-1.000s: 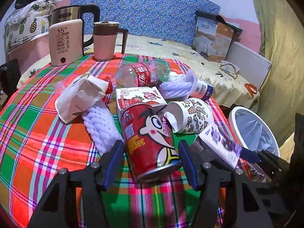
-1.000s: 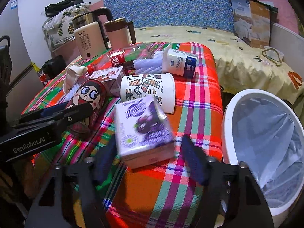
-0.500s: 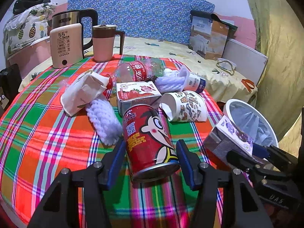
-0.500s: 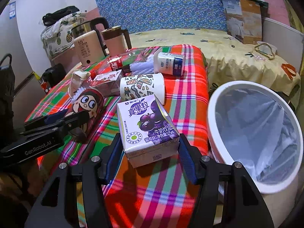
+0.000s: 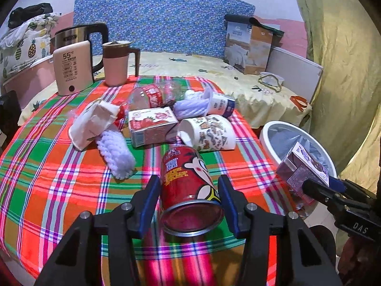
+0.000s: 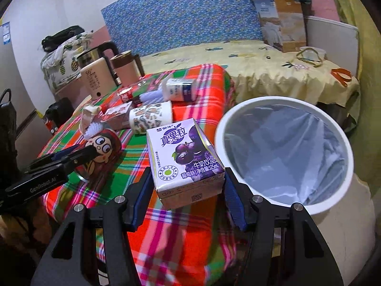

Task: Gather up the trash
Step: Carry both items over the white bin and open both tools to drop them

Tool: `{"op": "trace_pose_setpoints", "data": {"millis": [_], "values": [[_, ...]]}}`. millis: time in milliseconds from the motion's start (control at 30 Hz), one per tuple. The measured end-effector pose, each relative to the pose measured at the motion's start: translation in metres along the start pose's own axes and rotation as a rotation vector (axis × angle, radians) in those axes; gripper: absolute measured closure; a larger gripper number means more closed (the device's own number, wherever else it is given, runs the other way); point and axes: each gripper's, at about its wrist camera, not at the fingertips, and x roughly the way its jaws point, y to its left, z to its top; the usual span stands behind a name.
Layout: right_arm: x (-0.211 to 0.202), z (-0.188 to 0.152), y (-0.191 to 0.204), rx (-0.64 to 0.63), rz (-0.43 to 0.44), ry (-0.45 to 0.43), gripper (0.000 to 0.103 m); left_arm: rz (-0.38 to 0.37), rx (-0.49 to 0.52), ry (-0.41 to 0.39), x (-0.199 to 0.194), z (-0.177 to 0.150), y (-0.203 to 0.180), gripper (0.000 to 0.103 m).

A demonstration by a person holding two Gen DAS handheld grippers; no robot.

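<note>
While closing around the red can [image 5: 188, 186], left claw [image 5: 188, 199] low over the desk [image 5: 47, 186]; right claw [image 6: 188, 190] clenched on the purple milk carton [image 6: 183, 157], just left of the white bin [image 6: 285, 152].

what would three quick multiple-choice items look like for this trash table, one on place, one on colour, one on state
1. Where is the white round bin?
A. on the plaid-covered table
B. beside the table's edge
C. on the bed

2. What colour is the cartoon-face can?
A. red
B. blue
C. green

3. What grips the purple grape milk carton?
A. nothing
B. left gripper
C. right gripper

Key: B, the bin stands off the plaid-covered table; A, the can's body is red, between the closing left gripper; C, the right gripper holds the carton lifted.
</note>
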Motion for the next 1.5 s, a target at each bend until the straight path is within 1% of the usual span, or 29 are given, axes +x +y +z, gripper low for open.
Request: {"op": "trace_pose_setpoints", "data": {"millis": [200, 300, 367, 400, 467, 533, 600, 667, 700, 800, 967, 1167, 1333, 1400, 1500], "values": [[-0.004, 0.000, -0.015, 0.037, -0.031, -0.027, 0.044, -0.021, 0.036, -0.010, 0.001, 0.007, -0.016, 0.056], [-0.003, -0.002, -0.021, 0.051, -0.040, -0.032, 0.044, -0.032, 0.044, 0.006, 0.006, 0.006, -0.019, 0.056], [-0.004, -0.004, -0.024, 0.057, -0.040, -0.036, 0.044, -0.045, 0.042, 0.036, 0.011, 0.002, -0.020, 0.057], [-0.005, -0.004, -0.025, 0.057, -0.040, -0.038, 0.044, -0.041, 0.041, 0.051, 0.014, -0.001, -0.020, 0.056], [-0.005, -0.005, -0.026, 0.060, -0.037, -0.040, 0.044, -0.032, 0.059, 0.049, 0.014, -0.006, -0.022, 0.053], [-0.005, -0.006, -0.028, 0.061, -0.034, -0.042, 0.044, -0.026, 0.060, 0.057, 0.013, -0.006, -0.024, 0.053], [-0.005, -0.007, -0.029, 0.067, -0.035, -0.041, 0.044, -0.026, 0.061, 0.082, 0.017, -0.005, -0.026, 0.050], [-0.006, -0.007, -0.031, 0.073, -0.034, -0.044, 0.044, -0.030, 0.044, 0.110, 0.022, -0.007, -0.026, 0.048], [-0.008, -0.007, -0.032, 0.075, -0.035, -0.047, 0.044, -0.030, 0.043, 0.114, 0.023, -0.007, -0.026, 0.049], [-0.011, -0.008, -0.035, 0.081, -0.040, -0.054, 0.044, -0.016, 0.069, 0.102, 0.023, -0.008, -0.031, 0.049], [-0.017, -0.010, -0.045, 0.098, -0.057, -0.063, 0.044, -0.036, 0.089, 0.093, 0.021, -0.007, -0.040, 0.049], [-0.022, -0.011, -0.058, 0.122, -0.085, -0.070, 0.044, -0.092, 0.133, 0.058, 0.016, 0.005, -0.065, 0.049], [-0.023, -0.013, -0.071, 0.148, -0.122, -0.060, 0.044, -0.165, 0.187, 0.037, 0.019, 0.020, -0.094, 0.049], [-0.023, -0.014, -0.077, 0.161, -0.136, -0.054, 0.044, -0.196, 0.216, 0.038, 0.025, 0.024, -0.108, 0.049], [-0.023, -0.016, -0.084, 0.173, -0.159, -0.045, 0.044, -0.240, 0.242, 0.065, 0.038, 0.027, -0.124, 0.049]]}}
